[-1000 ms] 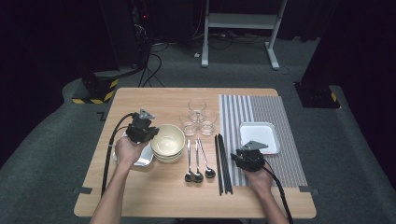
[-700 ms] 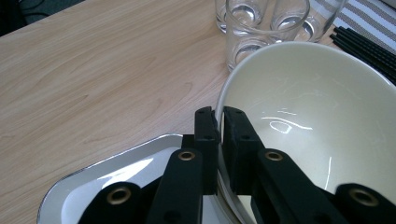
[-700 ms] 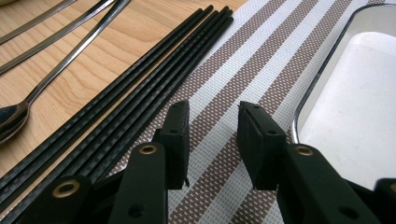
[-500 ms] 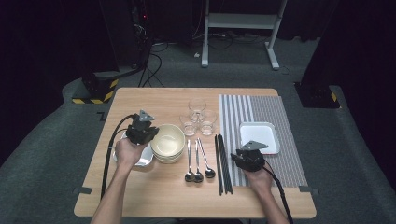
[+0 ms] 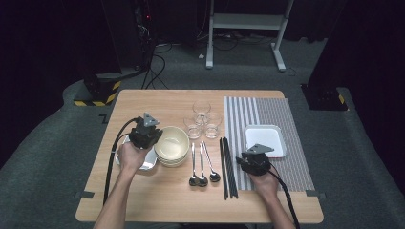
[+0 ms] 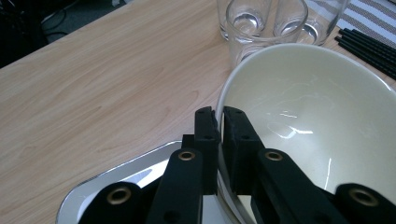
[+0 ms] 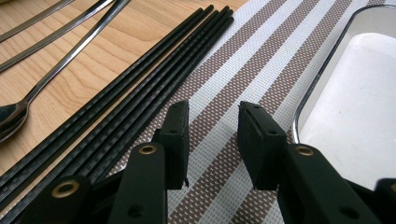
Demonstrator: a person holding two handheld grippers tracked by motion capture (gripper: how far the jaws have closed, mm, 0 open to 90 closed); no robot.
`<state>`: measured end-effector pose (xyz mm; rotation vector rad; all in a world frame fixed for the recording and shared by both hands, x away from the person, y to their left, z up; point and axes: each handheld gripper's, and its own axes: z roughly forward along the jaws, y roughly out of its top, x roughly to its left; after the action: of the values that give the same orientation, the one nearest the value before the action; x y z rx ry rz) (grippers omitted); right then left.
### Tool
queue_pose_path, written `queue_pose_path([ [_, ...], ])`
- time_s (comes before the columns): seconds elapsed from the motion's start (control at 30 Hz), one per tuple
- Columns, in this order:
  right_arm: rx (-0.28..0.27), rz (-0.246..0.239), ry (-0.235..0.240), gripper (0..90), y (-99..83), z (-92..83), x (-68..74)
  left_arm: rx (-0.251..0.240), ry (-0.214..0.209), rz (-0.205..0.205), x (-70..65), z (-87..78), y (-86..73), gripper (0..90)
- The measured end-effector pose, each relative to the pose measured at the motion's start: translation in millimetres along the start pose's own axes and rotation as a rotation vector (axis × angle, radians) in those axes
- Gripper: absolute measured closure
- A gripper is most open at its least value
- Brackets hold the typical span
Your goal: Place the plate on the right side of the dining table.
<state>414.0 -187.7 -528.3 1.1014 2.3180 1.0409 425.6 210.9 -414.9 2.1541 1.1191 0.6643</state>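
Note:
A stack of cream bowls (image 5: 172, 143) sits left of centre on the wooden table, partly on a metal tray (image 5: 149, 163). My left gripper (image 5: 154, 139) is shut on the top bowl's near-left rim; in the left gripper view the jaws (image 6: 220, 122) pinch the thin rim of the bowl (image 6: 308, 102) above the tray (image 6: 116, 179). My right gripper (image 5: 252, 155) rests low over the striped placemat (image 5: 282, 114), open with nothing between its fingers. In the right gripper view the gripper (image 7: 212, 135) stands over the mat (image 7: 243, 74), between black chopsticks (image 7: 140, 79) and a white tray (image 7: 355, 102).
Three clear glasses (image 5: 201, 121) stand behind the bowls, close to the rim in the left gripper view (image 6: 266, 18). Three spoons (image 5: 202, 164) and the chopsticks (image 5: 227, 167) lie mid-table. The white tray (image 5: 265, 139) sits on the mat.

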Motion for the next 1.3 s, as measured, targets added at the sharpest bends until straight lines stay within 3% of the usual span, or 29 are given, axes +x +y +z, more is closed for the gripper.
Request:
queue_pose_path([
  [0.77, 0.0, -0.001, 0.0, 63.8, 0.0, 0.0, 0.3, 0.032, -0.055, -0.062, 7.3, 14.7, -2.9, 80.1],
  [1.1, 0.0, -0.002, 0.0, 63.9, 0.0, 0.0, 0.1, 0.019, -0.071, -0.04, 9.7, 10.4, -3.6, 83.2],
  [1.3, -0.001, -0.003, 0.001, 63.7, 0.0, 0.1, 0.1, 0.013, -0.055, -0.02, 7.4, 7.3, -1.7, 84.2],
])
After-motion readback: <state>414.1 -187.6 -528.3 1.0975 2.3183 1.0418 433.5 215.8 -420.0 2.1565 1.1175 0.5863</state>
